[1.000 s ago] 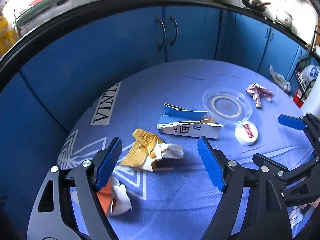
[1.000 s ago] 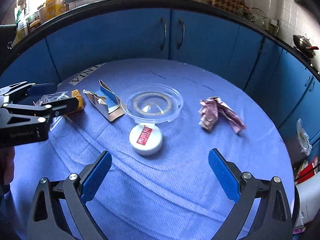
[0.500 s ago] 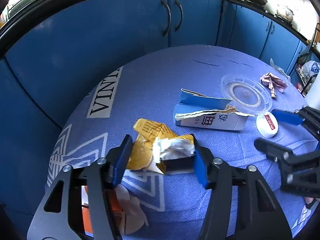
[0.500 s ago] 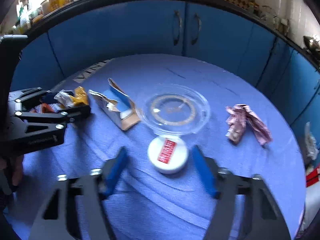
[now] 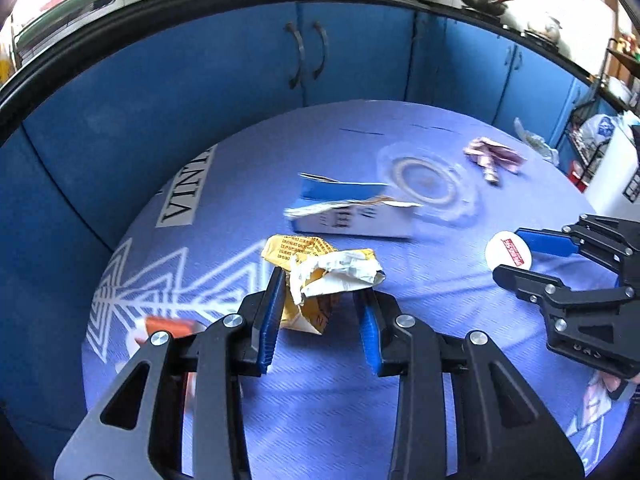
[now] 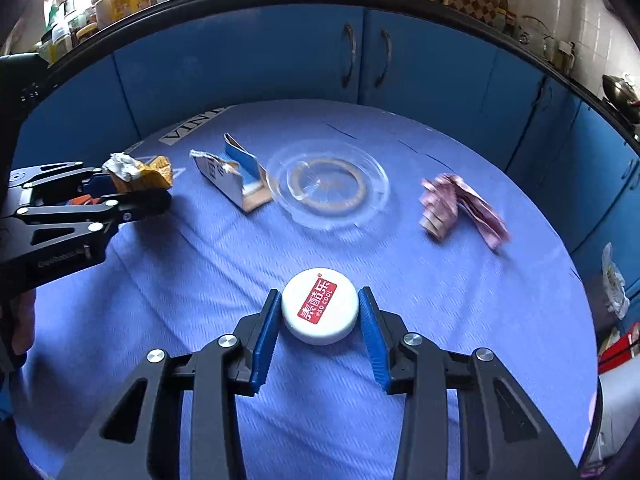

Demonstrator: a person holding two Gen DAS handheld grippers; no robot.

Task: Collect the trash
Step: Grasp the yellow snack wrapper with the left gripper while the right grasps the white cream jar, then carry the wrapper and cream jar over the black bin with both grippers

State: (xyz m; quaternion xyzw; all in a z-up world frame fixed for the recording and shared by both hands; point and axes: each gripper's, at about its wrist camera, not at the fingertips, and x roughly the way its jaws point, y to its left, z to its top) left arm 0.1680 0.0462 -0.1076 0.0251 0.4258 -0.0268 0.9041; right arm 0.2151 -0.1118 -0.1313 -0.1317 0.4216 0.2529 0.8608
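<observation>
My left gripper (image 5: pixel 320 292) is shut on a crumpled yellow and white wrapper (image 5: pixel 320 268) and holds it just above the blue tablecloth; it also shows in the right wrist view (image 6: pixel 136 174). My right gripper (image 6: pixel 318 312) is shut on a round white lid with a red label (image 6: pixel 320 306), also seen in the left wrist view (image 5: pixel 508 254). A torn blue and white carton (image 5: pixel 352 216) lies beyond the wrapper. A clear plastic lid (image 6: pixel 328 188) and a crumpled pink wrapper (image 6: pixel 452 208) lie further back.
An orange and white scrap (image 5: pixel 168 326) lies on the cloth left of my left gripper. The round table (image 6: pixel 400 360) has its edge close on all sides. Blue cabinets (image 6: pixel 360 60) stand behind it. A white bin (image 5: pixel 616 176) stands at the right.
My left gripper closed on the yellow wrapper and lifted it a little. My right gripper moved forward and closed on the white lid.
</observation>
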